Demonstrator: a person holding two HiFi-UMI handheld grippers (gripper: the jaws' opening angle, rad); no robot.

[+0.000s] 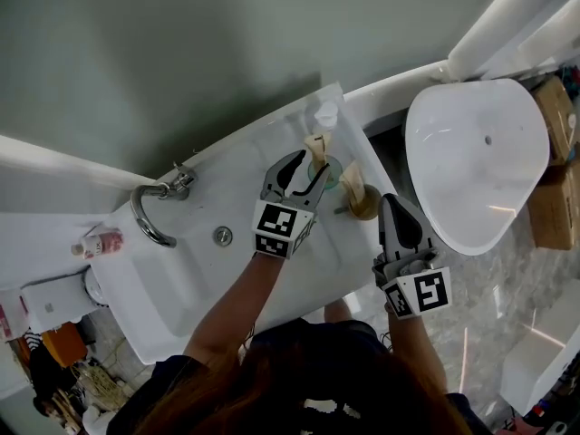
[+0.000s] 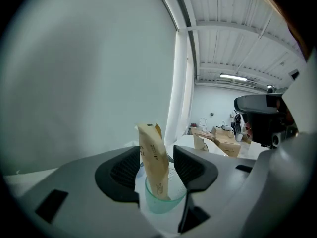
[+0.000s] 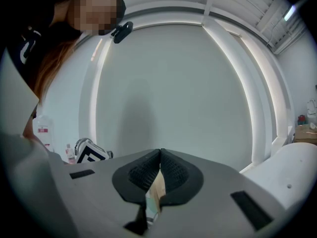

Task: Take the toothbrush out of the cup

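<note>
A clear green cup (image 1: 329,174) stands on the white sink counter (image 1: 272,143), with a toothbrush in a tan paper wrapper (image 1: 317,145) upright in it. My left gripper (image 1: 313,161) is open, one jaw on each side of the cup. In the left gripper view the wrapper (image 2: 153,162) rises from the cup (image 2: 161,202) between the jaws of the left gripper (image 2: 156,157), and the pads are clear of it. To the right, a brown cup (image 1: 365,207) holds a second wrapped toothbrush (image 1: 352,181). My right gripper (image 1: 392,205) is shut beside it. In its own view, a tan wrapper (image 3: 156,192) shows below the closed tips of the right gripper (image 3: 159,155).
A chrome faucet (image 1: 154,208) arches over the basin (image 1: 181,270), whose drain (image 1: 223,236) lies left of my left arm. A small white bottle (image 1: 324,114) stands at the counter's back edge. A white oval fixture (image 1: 476,157) and cardboard boxes (image 1: 553,179) lie to the right.
</note>
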